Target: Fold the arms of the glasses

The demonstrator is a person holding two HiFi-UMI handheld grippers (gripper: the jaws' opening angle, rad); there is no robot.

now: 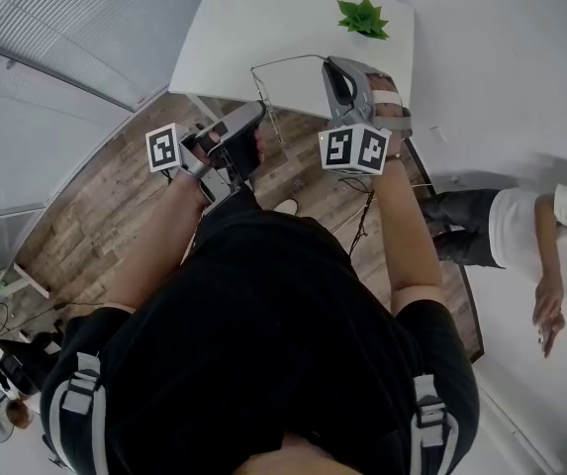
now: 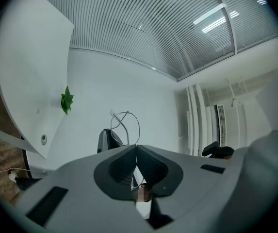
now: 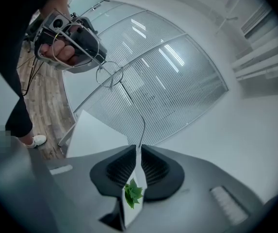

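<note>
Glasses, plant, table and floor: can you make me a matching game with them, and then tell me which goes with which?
Things:
1. glasses
2. plant
3. table
4. floor

Place, colour or state:
a. brown wood
b. pinched up in the air between the left gripper and the right gripper
c. green, standing on the table
d. white

Right pairs: 1-b, 2-c, 3-d, 4-a.
</note>
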